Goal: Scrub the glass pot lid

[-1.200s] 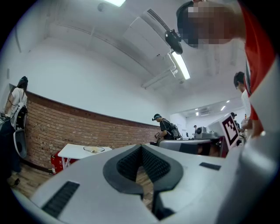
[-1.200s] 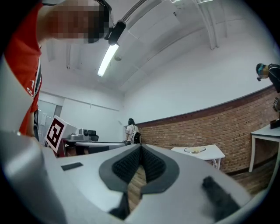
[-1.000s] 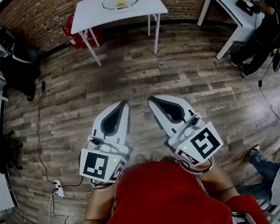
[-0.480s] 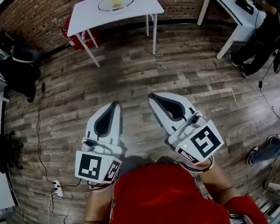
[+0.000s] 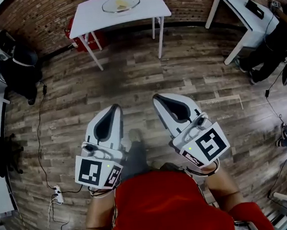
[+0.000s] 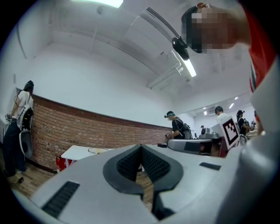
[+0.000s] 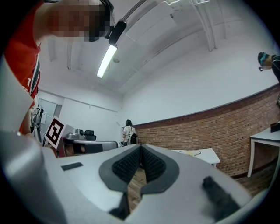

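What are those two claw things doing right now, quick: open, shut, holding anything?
Left gripper: shut, holding nothing.
Right gripper: shut, holding nothing.

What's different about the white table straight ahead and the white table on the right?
The table straight ahead carries the glass pot lid; the right table carries a small dark object. A person is beside the right table; nobody is beside the table straight ahead. Both are white with thin legs.
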### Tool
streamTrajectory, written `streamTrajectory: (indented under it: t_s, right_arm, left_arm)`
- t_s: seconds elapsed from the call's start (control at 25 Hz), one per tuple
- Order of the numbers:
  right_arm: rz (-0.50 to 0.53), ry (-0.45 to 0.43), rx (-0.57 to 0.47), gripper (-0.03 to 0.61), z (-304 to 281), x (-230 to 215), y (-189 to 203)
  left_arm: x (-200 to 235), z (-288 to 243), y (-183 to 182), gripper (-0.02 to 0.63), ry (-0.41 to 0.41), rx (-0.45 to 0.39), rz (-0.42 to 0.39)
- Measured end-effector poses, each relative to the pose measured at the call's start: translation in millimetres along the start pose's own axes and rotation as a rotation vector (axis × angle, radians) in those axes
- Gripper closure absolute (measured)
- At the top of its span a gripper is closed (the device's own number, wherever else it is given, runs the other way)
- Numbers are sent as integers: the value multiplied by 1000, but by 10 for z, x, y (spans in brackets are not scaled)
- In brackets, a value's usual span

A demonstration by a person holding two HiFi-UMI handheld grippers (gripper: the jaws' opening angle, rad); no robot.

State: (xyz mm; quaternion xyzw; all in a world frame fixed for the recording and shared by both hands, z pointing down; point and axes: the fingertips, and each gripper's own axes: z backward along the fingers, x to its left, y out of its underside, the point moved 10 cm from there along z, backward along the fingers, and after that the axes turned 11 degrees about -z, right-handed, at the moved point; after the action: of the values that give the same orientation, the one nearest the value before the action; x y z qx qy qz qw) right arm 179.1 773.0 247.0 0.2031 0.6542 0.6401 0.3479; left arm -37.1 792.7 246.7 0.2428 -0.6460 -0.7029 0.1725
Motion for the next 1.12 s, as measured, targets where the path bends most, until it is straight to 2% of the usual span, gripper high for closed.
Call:
streamTrajectory:
  t_s: [0.28,0.56,0.84,1.12]
  right_arm:
    - [29,11,2,549,-572,-329,-41]
    - [53,24,13,549,-1462,-749,-106]
    - [54,54,15,549,-2514,-1176,-169]
    - [58,84,13,549,-3081,-1441,-209]
  left_arm:
    - [490,-449,116,597,13,-21,-6]
    - [1286,-1076,239,597,33,-28,-6]
    - [2302,-1710,342,597,57,-27,-16]
    - [2921,-2149,446,597,82,-32,-1]
